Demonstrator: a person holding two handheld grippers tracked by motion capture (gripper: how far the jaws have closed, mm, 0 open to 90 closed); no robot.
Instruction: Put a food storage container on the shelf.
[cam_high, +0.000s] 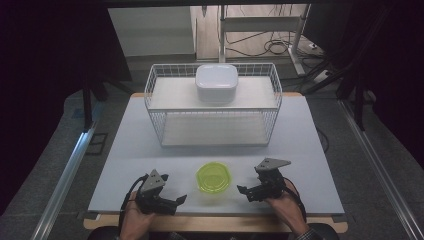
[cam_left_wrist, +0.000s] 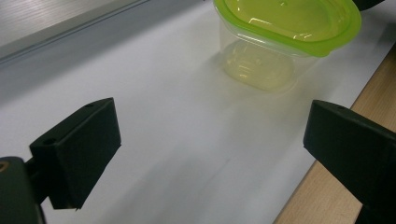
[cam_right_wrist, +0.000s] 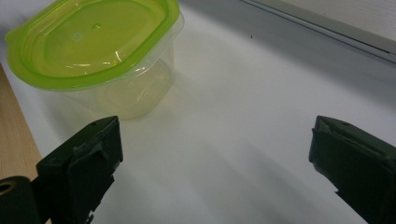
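On the white table (cam_high: 310, 150), our lidded green container (cam_high: 214, 177) sits between our left gripper (cam_high: 181, 200) and right gripper (cam_high: 242, 191), both wide apart and empty.

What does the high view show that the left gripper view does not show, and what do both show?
High view alone: the white wire basket with a white lidded box on its upper shelf, both hands, and the right tool, open.

Left gripper view alone: the clear side wall under the green lid, and the left tool seen close, jaws wide apart with nothing between them.

Both: the green-lidded container on the white table.
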